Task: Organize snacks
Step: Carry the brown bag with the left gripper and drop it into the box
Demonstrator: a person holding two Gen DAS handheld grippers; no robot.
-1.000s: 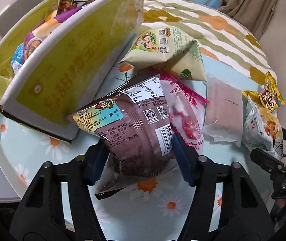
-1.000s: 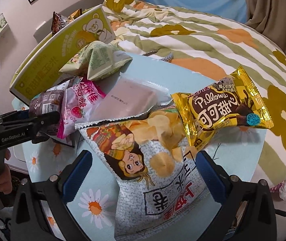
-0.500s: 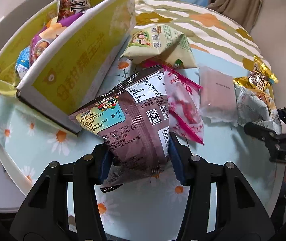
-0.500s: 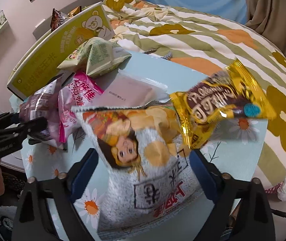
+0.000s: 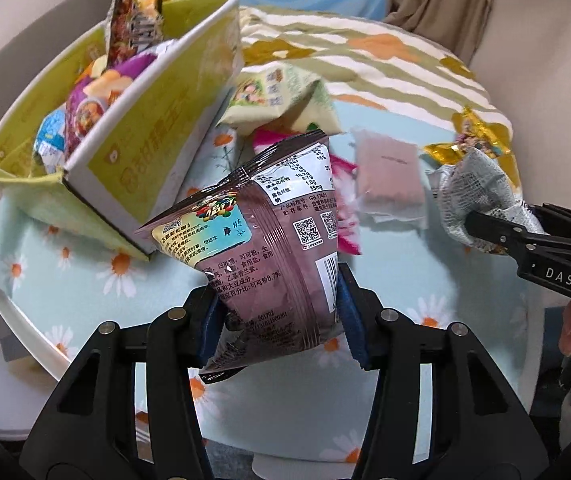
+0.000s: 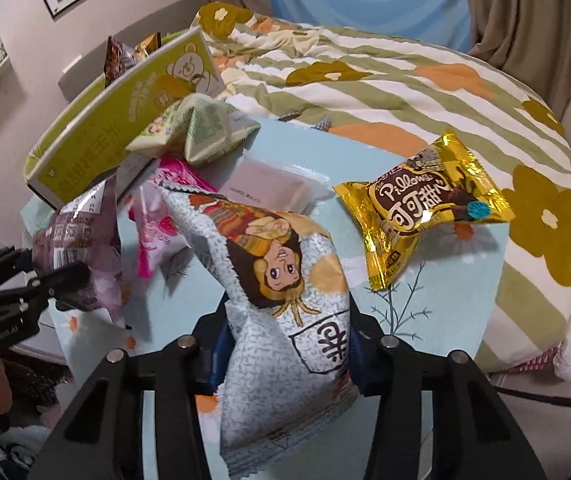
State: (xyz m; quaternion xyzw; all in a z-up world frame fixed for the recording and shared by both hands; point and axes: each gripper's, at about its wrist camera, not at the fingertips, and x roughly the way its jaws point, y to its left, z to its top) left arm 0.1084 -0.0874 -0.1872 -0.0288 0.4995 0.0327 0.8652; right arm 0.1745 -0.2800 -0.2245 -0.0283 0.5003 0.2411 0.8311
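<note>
Snacks: brown bag [image 5: 273, 248] pinched low by left gripper [image 5: 281, 320], grey bag [image 6: 285, 312] by right gripper [image 6: 285, 356]; slippage risked before the box [image 5: 133, 128] is reached.

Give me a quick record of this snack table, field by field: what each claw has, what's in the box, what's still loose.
left claw: shut on brown chocolate packet, lifted
right claw: shut on grey chip bag, lifted
yellow-green box: tilted, several snacks already inside
loose on table: gold Pillows packet, green packet, pink strawberry packet, clear-wrapped pink block
backdrop: striped flowered bedspread
</note>
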